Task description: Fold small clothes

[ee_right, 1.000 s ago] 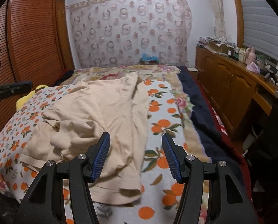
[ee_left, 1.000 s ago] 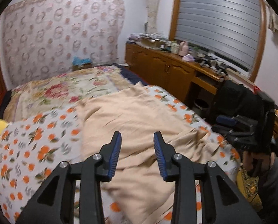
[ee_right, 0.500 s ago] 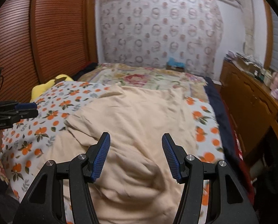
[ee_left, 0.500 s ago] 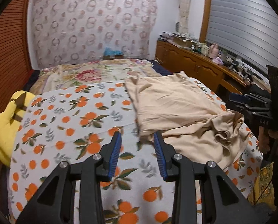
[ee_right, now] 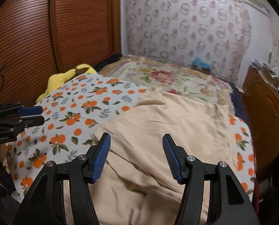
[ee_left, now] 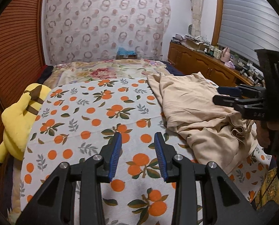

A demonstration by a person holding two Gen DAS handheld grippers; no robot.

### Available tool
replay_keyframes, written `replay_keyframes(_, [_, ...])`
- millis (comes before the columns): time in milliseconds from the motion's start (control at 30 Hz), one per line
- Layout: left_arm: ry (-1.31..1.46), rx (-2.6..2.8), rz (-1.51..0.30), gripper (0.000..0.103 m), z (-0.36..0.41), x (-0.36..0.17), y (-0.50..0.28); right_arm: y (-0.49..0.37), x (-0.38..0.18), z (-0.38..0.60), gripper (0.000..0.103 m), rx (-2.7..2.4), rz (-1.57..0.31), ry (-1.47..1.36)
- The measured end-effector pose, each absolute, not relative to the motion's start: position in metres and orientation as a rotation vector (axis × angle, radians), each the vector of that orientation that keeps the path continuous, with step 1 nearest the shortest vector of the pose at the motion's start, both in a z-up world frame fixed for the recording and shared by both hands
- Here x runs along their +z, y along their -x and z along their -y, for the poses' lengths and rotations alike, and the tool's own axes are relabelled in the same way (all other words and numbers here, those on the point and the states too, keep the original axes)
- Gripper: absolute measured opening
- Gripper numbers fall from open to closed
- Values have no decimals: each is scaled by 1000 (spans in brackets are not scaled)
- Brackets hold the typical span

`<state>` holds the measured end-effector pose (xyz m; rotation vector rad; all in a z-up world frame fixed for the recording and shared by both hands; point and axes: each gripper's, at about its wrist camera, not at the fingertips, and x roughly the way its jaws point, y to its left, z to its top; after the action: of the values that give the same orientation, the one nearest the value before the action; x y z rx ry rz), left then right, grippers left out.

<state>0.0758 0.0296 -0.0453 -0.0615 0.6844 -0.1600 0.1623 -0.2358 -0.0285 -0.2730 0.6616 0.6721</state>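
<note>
A beige garment (ee_left: 199,112) lies crumpled on the orange-print bedspread (ee_left: 94,116), toward the bed's right side. My left gripper (ee_left: 137,140) hovers open over bare bedspread, to the left of the garment, nothing between its blue pads. In the right wrist view the same beige garment (ee_right: 167,131) spreads wide below my right gripper (ee_right: 136,142), which is open and empty above its rumpled near part. Each gripper shows in the other's view: the right gripper (ee_left: 223,95) at the right edge, the left gripper (ee_right: 32,115) at the left edge.
A yellow plush toy (ee_left: 19,116) lies at the bed's left edge against a slatted wooden wardrobe (ee_right: 26,37). A floral quilt (ee_left: 105,71) covers the far half of the bed. A wooden cabinet (ee_left: 205,65) with clutter runs along the right wall. A patterned curtain (ee_left: 105,24) hangs behind.
Both grippers swung left across the bed. The left one went from above the garment to bare bedspread; the right one came from the garment's right edge to over its middle. Jaws unchanged.
</note>
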Motion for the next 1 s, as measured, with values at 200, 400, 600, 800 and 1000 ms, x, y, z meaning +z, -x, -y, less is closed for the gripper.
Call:
replay_keyframes(200, [79, -149, -682, 35, -38, -47, -72, -173, -40, 200, 59, 728, -714, 314])
replay_keyframes(400, [80, -148, -682, 35, -39, -47, -71, -178, -56, 169, 59, 776, -767, 375])
replay_keyframes(600, [79, -153, -683, 35, -40, -48, -70, -184, -85, 143, 59, 800, -846, 451])
replay_keyframes(800, [80, -155, -685, 35, -40, -50, -70, -185, -97, 137, 47, 764, -844, 538])
replay_keyframes(1000, [78, -161, -685, 35, -38, -51, -69, -191, -73, 155, 6, 781, -792, 446])
